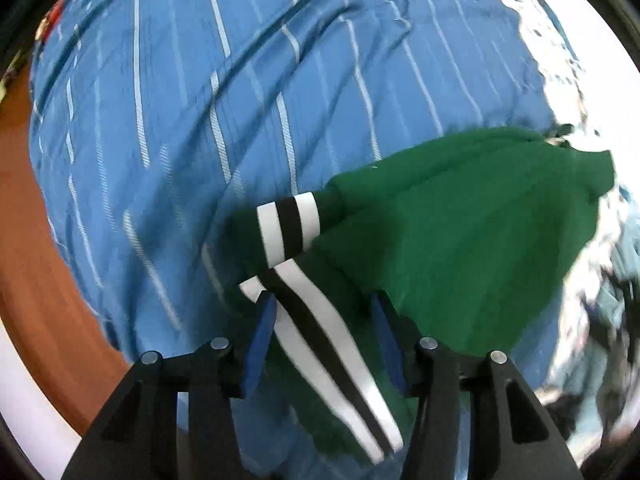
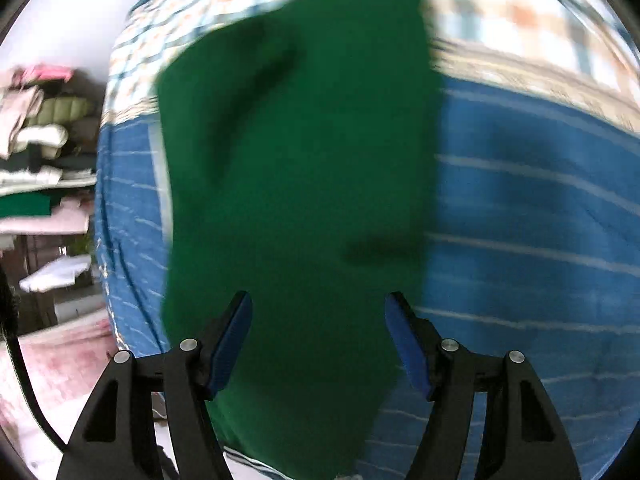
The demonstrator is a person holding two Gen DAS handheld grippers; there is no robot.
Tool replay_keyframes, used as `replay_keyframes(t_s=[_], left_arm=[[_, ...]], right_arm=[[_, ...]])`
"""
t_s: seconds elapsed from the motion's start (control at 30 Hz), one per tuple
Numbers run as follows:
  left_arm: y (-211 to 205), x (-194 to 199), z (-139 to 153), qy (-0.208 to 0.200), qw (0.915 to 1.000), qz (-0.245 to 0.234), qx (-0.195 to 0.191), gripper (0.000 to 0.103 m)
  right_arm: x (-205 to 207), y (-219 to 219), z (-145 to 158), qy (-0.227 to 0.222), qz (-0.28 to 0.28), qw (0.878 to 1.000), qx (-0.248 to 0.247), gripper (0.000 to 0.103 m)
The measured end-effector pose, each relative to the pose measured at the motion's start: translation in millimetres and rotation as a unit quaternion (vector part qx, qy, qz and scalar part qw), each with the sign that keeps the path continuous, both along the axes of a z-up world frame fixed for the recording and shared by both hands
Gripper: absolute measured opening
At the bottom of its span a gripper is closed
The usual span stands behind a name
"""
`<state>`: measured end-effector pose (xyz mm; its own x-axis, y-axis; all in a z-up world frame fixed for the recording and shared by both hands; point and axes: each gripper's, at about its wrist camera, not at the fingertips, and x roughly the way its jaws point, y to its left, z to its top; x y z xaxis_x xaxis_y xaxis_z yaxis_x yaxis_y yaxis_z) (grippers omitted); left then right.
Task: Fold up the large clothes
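A green garment (image 1: 460, 232) with black-and-white striped cuffs (image 1: 288, 228) lies folded on a blue striped bedspread (image 1: 240, 100). My left gripper (image 1: 322, 304) is open; a striped band of the garment (image 1: 328, 340) runs between its blue pads (image 1: 262, 332), not pinched. In the right wrist view the green garment (image 2: 300, 200) lies as a long panel on the bedspread (image 2: 520, 240). My right gripper (image 2: 318, 304) is open just above the garment's near end, holding nothing. The view is blurred.
A brown wooden floor or bed edge (image 1: 36, 260) lies left of the bedspread. A checked cloth (image 2: 520, 12) lies beyond the garment. Stacks of folded clothes on shelves (image 2: 44, 152) stand at the left. A pink cloth (image 2: 60, 360) lies at lower left.
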<state>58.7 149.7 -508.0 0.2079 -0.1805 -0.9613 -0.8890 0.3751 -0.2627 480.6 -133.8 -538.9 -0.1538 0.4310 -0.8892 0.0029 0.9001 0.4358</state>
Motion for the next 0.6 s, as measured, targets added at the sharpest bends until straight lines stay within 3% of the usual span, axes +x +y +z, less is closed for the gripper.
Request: replay_keyframes(t_s=[0.03, 0.07, 0.13, 0.17, 0.3, 0.33, 0.47, 0.6], left_arm=[[-1, 2, -1, 0.007, 0.9999, 0.010, 0.012, 0.039], [-2, 5, 2, -0.002, 0.9996, 0.013, 0.024, 0.023], [-8, 14, 15, 0.005, 0.9980, -0.015, 0.061, 0.015], [-11, 15, 24, 0.003, 0.9964, -0.022, 0.081, 0.001], [-4, -1, 51, -0.012, 0.9942, -0.014, 0.106, 0.001], [-3, -7, 53, -0.016, 0.9949, -0.010, 0.099, 0.005], [0, -31, 33, -0.019, 0.9988, 0.014, 0.043, 0.005], [0, -45, 23, -0.090, 0.9929, 0.074, 0.022, 0.009]], right_arm=[[-3, -10, -8, 0.003, -0.005, 1.000, -0.002, 0.071], [-5, -14, -14, 0.006, -0.008, 1.000, -0.005, 0.071], [-16, -24, -25, 0.019, -0.012, 1.000, 0.011, 0.071], [-27, -27, -31, 0.032, -0.011, 0.999, 0.028, 0.071], [-75, -30, -48, 0.070, 0.019, 0.996, 0.048, 0.071], [-90, -31, -53, 0.084, 0.025, 0.995, 0.054, 0.071], [-156, -26, -79, 0.147, 0.030, 0.985, 0.080, 0.071], [-210, -20, -95, 0.194, 0.039, 0.975, 0.103, 0.071]])
